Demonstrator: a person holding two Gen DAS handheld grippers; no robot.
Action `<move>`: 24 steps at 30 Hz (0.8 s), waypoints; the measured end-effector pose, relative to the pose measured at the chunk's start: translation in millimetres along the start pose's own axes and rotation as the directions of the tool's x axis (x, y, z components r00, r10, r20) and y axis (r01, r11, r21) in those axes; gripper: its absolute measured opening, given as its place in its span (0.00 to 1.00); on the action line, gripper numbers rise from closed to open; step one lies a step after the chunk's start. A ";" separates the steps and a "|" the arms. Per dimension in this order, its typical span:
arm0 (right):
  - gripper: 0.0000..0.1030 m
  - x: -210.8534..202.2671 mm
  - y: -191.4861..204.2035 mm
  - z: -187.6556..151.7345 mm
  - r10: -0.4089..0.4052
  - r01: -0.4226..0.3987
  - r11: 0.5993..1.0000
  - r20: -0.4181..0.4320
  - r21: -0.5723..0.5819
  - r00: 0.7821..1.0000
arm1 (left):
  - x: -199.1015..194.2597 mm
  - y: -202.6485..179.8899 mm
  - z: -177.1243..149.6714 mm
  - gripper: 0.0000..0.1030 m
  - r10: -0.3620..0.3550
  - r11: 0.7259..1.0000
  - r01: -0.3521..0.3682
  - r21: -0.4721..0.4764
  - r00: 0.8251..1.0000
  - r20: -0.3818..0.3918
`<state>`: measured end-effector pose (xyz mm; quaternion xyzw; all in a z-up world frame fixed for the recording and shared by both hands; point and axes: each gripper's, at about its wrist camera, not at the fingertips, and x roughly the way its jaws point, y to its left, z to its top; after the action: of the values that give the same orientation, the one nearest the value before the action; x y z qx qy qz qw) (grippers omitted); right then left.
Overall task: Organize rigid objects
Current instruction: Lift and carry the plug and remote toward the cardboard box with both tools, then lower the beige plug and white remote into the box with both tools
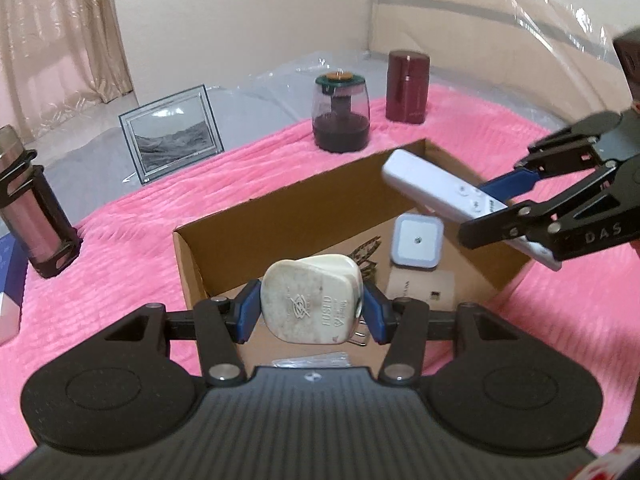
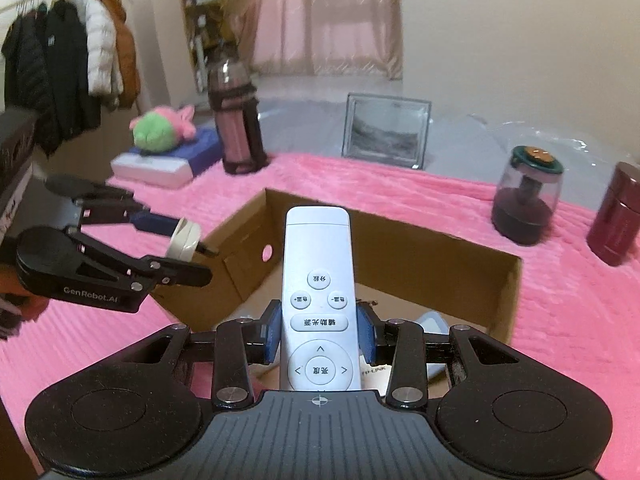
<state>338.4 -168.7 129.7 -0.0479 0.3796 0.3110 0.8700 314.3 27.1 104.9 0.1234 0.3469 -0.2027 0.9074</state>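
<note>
My left gripper is shut on a cream-white fused plug, held over the near end of an open cardboard box. My right gripper is shut on a long white remote control, which hangs over the same box. The left wrist view shows the right gripper coming in from the right, the remote slanting across the box's far corner. From the right wrist view the left gripper enters at the left with the plug. Inside the box lie a square white night light and a flat card.
The box sits on a pink blanket. Beyond it stand a clear jar with a green lid, a dark red canister, a framed picture and a pink bottle in a black sleeve. A plush toy lies on a flat box at the left.
</note>
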 end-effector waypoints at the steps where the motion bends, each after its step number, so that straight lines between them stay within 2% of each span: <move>1: 0.35 8.2 0.2 1.6 0.001 -0.001 1.000 -0.015 -0.013 1.000 | 6.6 1.3 1.0 0.46 0.001 1.000 0.000 0.012 1.000 -0.010; 12: 0.35 86.5 -8.2 11.8 -0.010 -0.013 0.991 -0.173 -0.131 0.985 | 69.9 4.7 -1.2 0.46 -0.007 0.991 0.026 0.135 0.991 -0.136; 24: 0.34 135.3 -6.7 7.9 -0.019 -0.052 0.972 -0.295 -0.231 0.955 | 111.7 8.0 -5.7 0.46 0.022 0.971 0.038 0.234 0.968 -0.250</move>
<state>417.5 -103.2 40.9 -0.1938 0.4661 0.3505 0.7889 390.3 4.7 25.5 0.2541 0.4327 -0.2290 0.8342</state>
